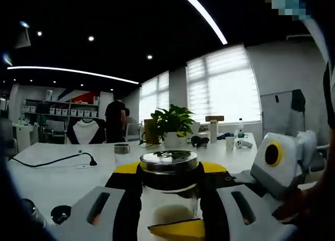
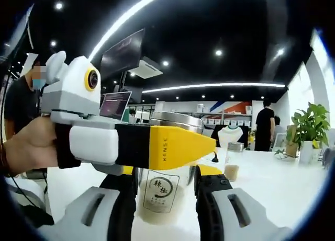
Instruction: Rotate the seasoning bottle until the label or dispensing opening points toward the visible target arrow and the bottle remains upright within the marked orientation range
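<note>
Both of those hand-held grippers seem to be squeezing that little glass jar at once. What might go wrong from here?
1. The seasoning bottle is smooth glass. Held between the right hand-held gripper and the left hand-held gripper, it might slip or tip if one turns while the other grips.
2. Its label faces the right gripper view; twisting too far could overshoot the target.
3. A second small jar stands on the white table just behind; a wide swing might knock it.

a long white table (image 1: 57, 175) carries everything. on it stand a potted green plant (image 1: 171, 127), a small metal-lidded jar (image 1: 122, 151), a white cup (image 1: 230, 142), a white bottle (image 1: 240, 128), and a black cable (image 1: 57, 160) trailing across its left part.
</note>
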Action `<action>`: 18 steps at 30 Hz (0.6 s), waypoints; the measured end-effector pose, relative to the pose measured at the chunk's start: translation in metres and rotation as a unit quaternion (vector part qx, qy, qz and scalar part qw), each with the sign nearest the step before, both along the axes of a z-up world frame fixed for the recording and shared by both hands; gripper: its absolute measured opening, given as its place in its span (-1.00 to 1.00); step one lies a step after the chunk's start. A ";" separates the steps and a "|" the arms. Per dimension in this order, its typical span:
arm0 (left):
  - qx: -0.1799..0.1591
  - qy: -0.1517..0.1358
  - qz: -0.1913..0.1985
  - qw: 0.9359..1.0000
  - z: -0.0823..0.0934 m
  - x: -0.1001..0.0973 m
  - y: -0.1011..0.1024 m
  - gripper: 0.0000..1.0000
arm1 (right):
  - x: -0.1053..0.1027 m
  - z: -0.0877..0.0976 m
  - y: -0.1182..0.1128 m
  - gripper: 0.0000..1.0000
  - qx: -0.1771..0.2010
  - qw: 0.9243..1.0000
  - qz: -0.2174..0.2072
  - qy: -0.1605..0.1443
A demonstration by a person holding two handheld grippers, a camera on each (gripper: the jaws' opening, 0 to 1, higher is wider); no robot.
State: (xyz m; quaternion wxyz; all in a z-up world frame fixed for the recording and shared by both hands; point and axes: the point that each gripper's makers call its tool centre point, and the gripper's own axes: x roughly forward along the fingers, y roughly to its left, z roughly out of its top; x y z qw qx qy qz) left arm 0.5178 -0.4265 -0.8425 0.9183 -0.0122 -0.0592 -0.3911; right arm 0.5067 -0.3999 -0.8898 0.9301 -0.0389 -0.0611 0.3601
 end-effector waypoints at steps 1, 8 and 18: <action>0.001 0.000 -0.003 1.000 0.000 0.000 0.001 -0.13 | 0.000 -0.001 -0.001 -0.19 0.004 1.000 0.004 0.006; -0.008 -0.016 -0.070 0.997 0.004 -0.014 -0.001 -0.13 | -0.009 0.000 0.001 -0.15 -0.006 0.999 0.044 -0.001; -0.011 -0.011 -0.107 0.994 0.002 -0.027 -0.001 -0.13 | -0.016 -0.001 0.009 -0.09 -0.008 0.998 0.063 0.013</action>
